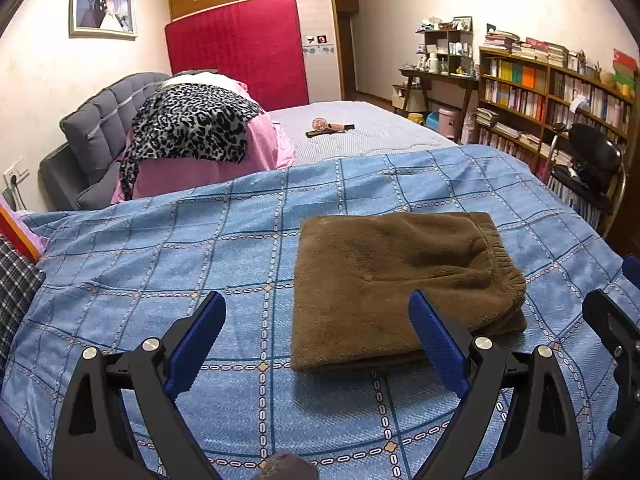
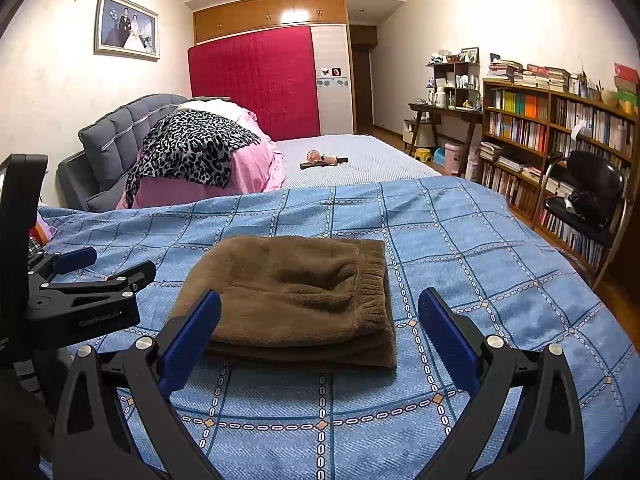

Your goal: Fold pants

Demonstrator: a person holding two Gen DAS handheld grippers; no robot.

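The brown fleece pants [image 1: 400, 288] lie folded into a thick rectangle on the blue checked bedspread [image 1: 200, 248], their elastic waistband on the right. In the left wrist view my left gripper [image 1: 316, 304] hovers above the near left part of the pants, its blue pads wide apart with nothing between them. My right gripper [image 1: 624, 300] shows at that view's right edge. In the right wrist view the folded pants [image 2: 296, 296] sit just beyond my right gripper [image 2: 320, 304], which is open and holds nothing. My left gripper [image 2: 96, 268] appears at the left, beside the pants.
A pink quilt pile [image 2: 248, 168] with a leopard-print cloth [image 2: 192, 148] lies by the grey headboard [image 2: 120, 132]. Small items [image 2: 324, 160] rest on the bare mattress beyond. A black chair [image 2: 588, 196] and bookshelves [image 2: 560, 136] stand to the right of the bed.
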